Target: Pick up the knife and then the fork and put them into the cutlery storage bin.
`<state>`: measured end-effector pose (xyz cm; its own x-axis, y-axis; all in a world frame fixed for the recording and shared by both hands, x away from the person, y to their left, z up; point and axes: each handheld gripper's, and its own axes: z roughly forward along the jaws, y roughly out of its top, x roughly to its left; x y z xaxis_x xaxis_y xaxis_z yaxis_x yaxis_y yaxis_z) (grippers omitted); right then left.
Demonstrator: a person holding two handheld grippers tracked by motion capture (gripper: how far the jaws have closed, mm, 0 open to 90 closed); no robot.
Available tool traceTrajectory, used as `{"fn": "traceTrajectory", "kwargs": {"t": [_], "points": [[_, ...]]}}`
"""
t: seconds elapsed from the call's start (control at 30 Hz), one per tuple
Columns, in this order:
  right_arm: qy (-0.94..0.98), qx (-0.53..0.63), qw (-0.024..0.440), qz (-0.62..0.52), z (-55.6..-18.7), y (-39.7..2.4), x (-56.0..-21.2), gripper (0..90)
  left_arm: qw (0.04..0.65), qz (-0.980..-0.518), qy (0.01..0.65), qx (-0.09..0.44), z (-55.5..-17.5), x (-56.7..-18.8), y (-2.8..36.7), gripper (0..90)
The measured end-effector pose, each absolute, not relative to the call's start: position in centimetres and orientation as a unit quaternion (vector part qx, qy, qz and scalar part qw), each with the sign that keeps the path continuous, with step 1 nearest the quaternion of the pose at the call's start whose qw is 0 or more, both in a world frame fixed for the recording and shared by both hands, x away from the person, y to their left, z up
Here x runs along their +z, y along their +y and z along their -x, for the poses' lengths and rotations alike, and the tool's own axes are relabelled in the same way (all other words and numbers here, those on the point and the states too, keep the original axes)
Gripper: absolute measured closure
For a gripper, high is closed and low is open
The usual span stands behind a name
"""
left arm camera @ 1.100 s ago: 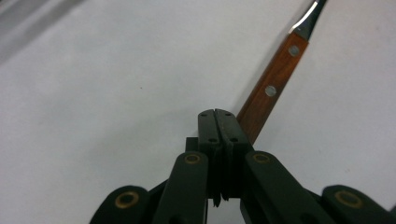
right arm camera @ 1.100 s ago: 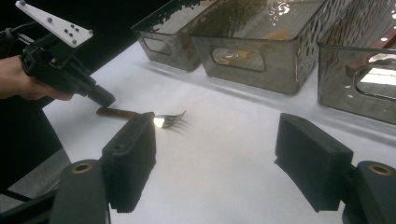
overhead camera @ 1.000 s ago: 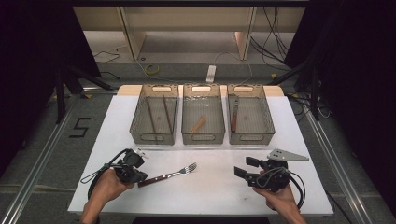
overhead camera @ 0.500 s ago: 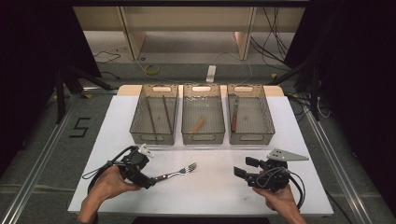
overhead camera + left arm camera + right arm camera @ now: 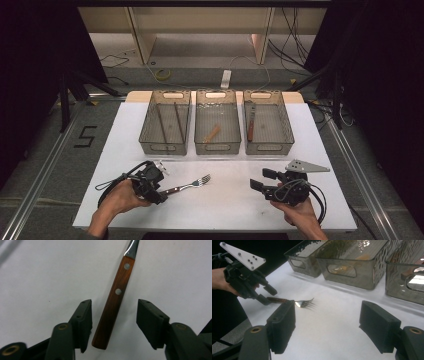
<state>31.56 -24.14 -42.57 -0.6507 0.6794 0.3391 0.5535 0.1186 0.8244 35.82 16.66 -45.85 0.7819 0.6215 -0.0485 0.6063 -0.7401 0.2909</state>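
On the white table [image 5: 225,210] in the high view, the fork [image 5: 186,185] is lying flat near the front edge, tines pointing toward the middle and wooden handle pointing at the left gripper [image 5: 159,186], which is sitting right at the handle's end; the right gripper [image 5: 261,181] is resting well apart on the other side with its jaws spread and nothing between them, and three wire baskets [image 5: 218,148] are standing in a row behind. Along the left gripper view, the handle [image 5: 113,302] is lying between the two black pads [image 5: 85,317], nearer the left one, with white table showing on either side, so the jaws, which have just been closing after opening, are not yet pressing on it. From the right gripper view, the fork [image 5: 297,302] is lying level on the sheet, with the left gripper [image 5: 265,296] lowered over its handle end. Judging from its build, the fork is looking light and rigid; the riveted wood is probably offering a better grip than the polished metal neck, which could slip. A hold around the middle of the handle is seeming wise, since a pinch at the very end may be letting the tines droop.
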Motion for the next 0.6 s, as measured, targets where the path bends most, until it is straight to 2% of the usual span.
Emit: {"fn": "traceTrajectory", "kwargs": {"t": [0.6], "points": [[0.746,0.517,0.06,-0.416,-31.65,-24.2,-42.62,29.9,0.119,-0.949,0.289,0.034,-35.75,-46.25,15.72,69.3]]}}
